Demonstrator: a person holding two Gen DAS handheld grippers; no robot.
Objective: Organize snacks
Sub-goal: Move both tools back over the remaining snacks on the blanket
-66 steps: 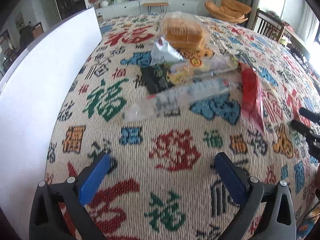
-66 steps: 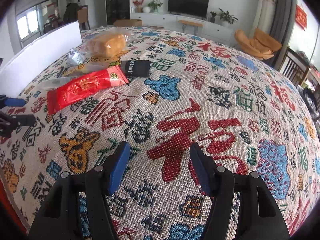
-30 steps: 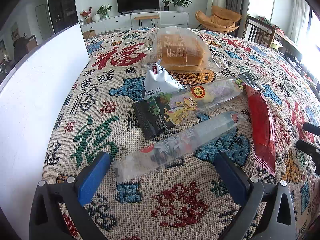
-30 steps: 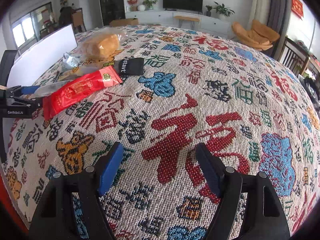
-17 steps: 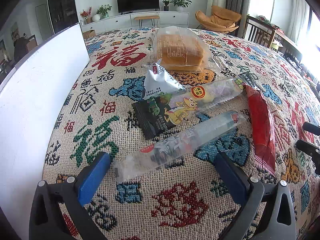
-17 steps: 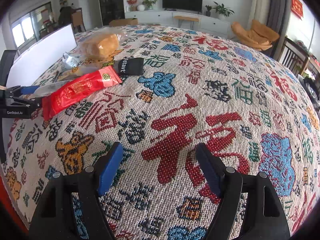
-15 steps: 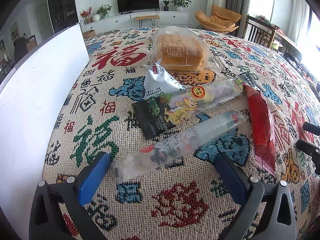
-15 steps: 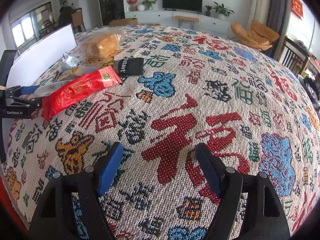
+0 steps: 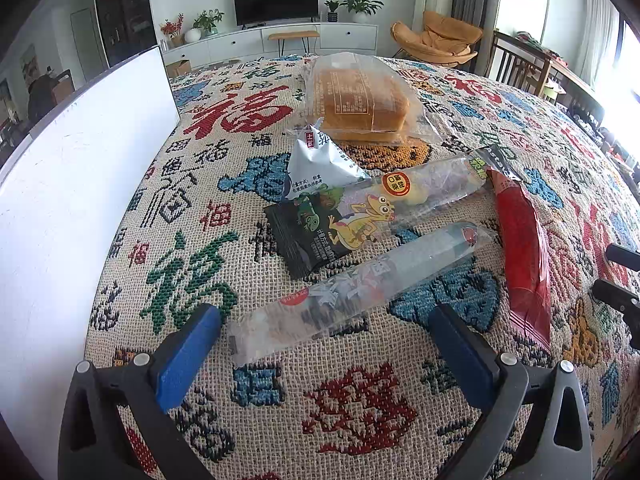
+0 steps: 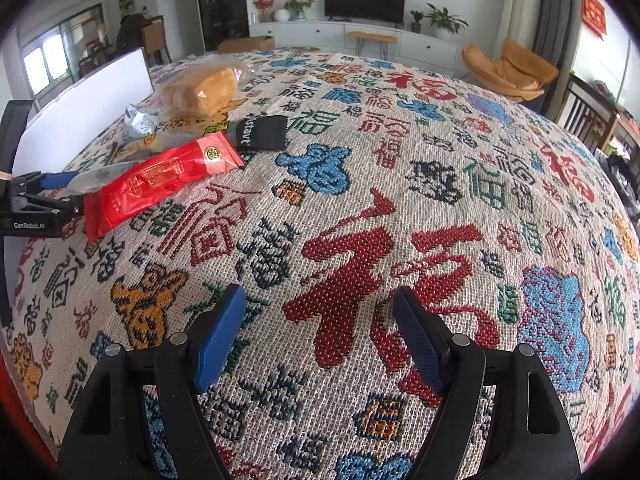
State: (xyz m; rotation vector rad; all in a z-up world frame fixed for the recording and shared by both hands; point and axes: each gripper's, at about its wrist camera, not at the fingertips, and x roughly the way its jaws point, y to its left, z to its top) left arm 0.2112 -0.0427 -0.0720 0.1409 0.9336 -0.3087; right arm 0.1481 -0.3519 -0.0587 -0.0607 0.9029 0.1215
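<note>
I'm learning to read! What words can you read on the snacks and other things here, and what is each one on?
"GenRobot.AI": on the left gripper, on its body.
"stavt": on the black packet, start cut off.
"福": woven on the tablecloth.
Print on the bread bag, silver pouch and red packet: too small.

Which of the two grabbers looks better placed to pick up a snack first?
The left gripper, probably: its open jaws already straddle the near end of the clear long packet. The right gripper is open over bare tablecloth, with the snacks off to its left.
</note>
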